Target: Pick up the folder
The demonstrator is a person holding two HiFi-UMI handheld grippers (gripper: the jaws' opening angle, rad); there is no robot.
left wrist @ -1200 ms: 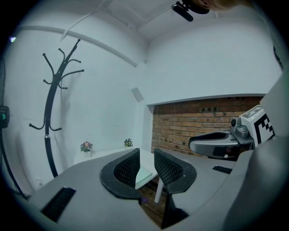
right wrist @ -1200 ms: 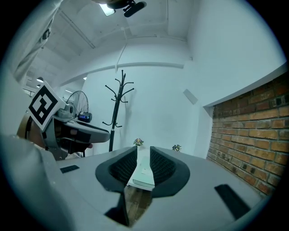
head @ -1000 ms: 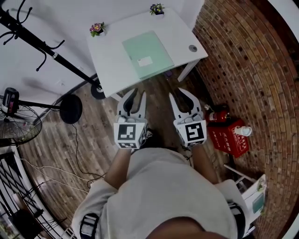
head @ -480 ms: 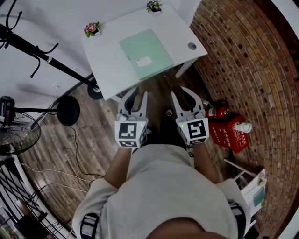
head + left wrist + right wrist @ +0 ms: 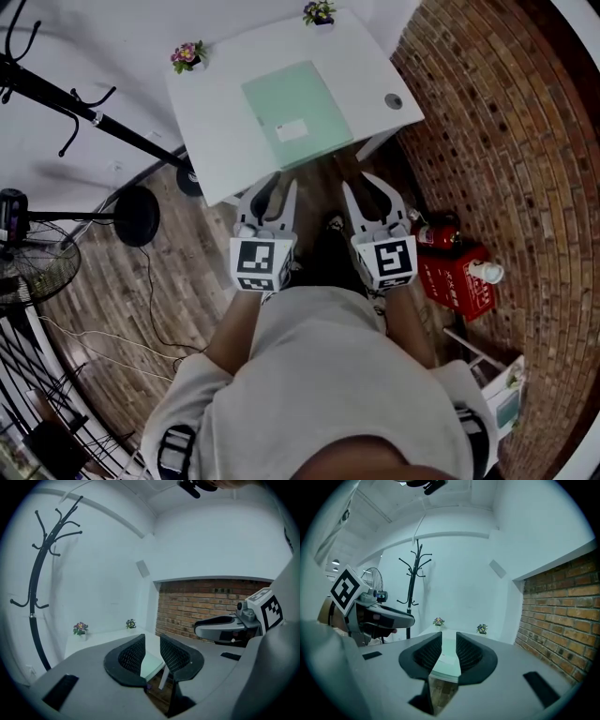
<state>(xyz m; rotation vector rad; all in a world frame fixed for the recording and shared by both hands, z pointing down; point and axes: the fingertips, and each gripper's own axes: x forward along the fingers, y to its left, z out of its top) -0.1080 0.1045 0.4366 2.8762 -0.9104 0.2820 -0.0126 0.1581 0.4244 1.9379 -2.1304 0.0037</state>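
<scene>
Head view: left claw (image 5: 273,192) and right claw (image 5: 366,190) side by side at the centre of the frame, both pointed toward the upper edge, just before the near edge of the white table (image 5: 214,122). Pale green folder (image 5: 295,111) flat on the table, upper centre, with a small white label near its lower edge, touched by neither claw. Flower pot (image 5: 188,56) and second flower pot (image 5: 319,13) at the far edge of the table. Black coat stand (image 5: 94,114) at upper left, red box (image 5: 459,277) at right on the wooden floor (image 5: 178,281). Left gripper view: jaws a little spread, pinching nothing; part of the folder visible through the gap, lower centre, well beyond the tips. Right gripper view: jaws a little spread as well, empty; folder on the table beyond, seen through the gap at the centre.
</scene>
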